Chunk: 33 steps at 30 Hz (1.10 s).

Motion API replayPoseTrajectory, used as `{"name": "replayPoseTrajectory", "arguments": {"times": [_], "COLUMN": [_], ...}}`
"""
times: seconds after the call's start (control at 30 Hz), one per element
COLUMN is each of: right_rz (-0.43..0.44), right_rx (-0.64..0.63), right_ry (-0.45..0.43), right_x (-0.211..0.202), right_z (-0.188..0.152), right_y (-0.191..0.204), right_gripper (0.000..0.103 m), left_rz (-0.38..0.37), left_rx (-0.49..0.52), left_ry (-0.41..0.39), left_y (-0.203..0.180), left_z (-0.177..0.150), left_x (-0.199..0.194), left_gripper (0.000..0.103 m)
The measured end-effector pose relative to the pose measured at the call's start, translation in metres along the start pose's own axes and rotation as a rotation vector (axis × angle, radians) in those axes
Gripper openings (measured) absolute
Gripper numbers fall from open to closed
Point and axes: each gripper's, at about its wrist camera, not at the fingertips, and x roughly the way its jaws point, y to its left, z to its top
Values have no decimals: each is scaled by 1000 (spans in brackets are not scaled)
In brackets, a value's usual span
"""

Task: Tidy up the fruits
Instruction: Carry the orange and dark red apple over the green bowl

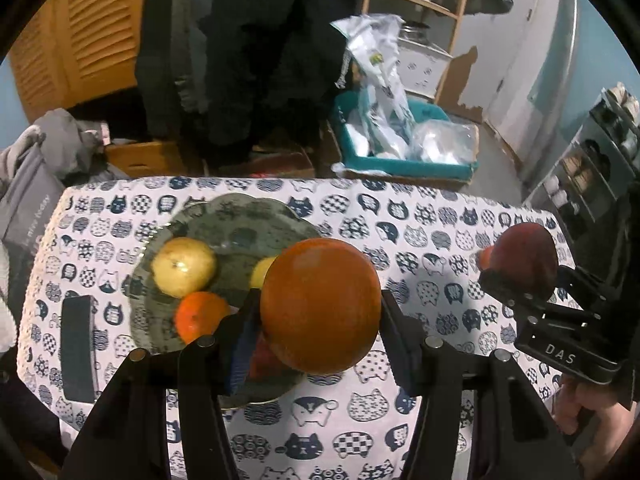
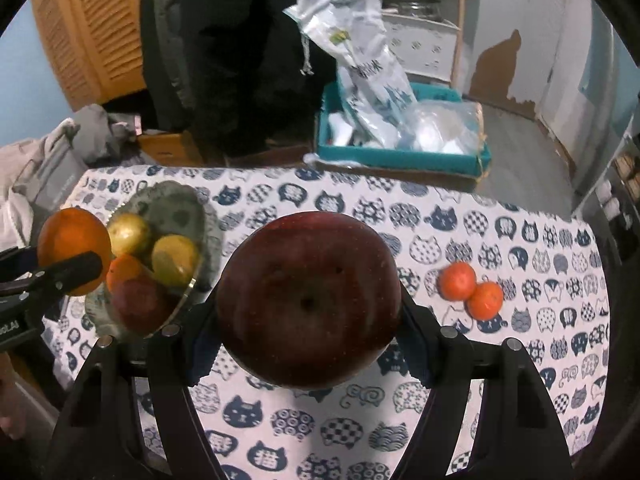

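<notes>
My left gripper (image 1: 320, 312) is shut on a large orange (image 1: 320, 306) and holds it above the near right rim of a green plate (image 1: 240, 216). The plate holds a yellow-green fruit (image 1: 184, 266), a small orange (image 1: 200, 316), a lemon (image 1: 262, 270) and a red fruit partly hidden behind my fingers. My right gripper (image 2: 308, 316) is shut on a dark red apple (image 2: 308, 300) above the cat-print tablecloth (image 2: 520, 360). Two small tangerines (image 2: 472, 290) lie on the cloth to its right. The plate also shows in the right wrist view (image 2: 176, 204), at the left.
A dark rectangular object (image 1: 78, 348) lies on the cloth left of the plate. Beyond the table's far edge stand a teal bin (image 1: 400, 164) with plastic bags, a wooden shelf (image 1: 416, 0), hanging dark clothes and a grey bundle at the left.
</notes>
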Motion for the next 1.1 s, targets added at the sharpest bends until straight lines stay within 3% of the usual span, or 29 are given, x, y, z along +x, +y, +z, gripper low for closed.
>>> {"name": "replayPoseTrajectory", "arguments": {"times": [0.6, 1.1], "right_rz": [104, 159], "right_rx": [-56, -83], "right_ry": [-26, 46], "right_x": [18, 68], "right_z": [44, 61], "right_y": [74, 112], "right_gripper": [75, 75], "left_rz": [88, 68], "left_rx": [-80, -148], "left_ry": [-34, 69], "left_y": [71, 102], "left_z": [9, 6], "left_x": [-2, 52], "left_gripper": [58, 58]}}
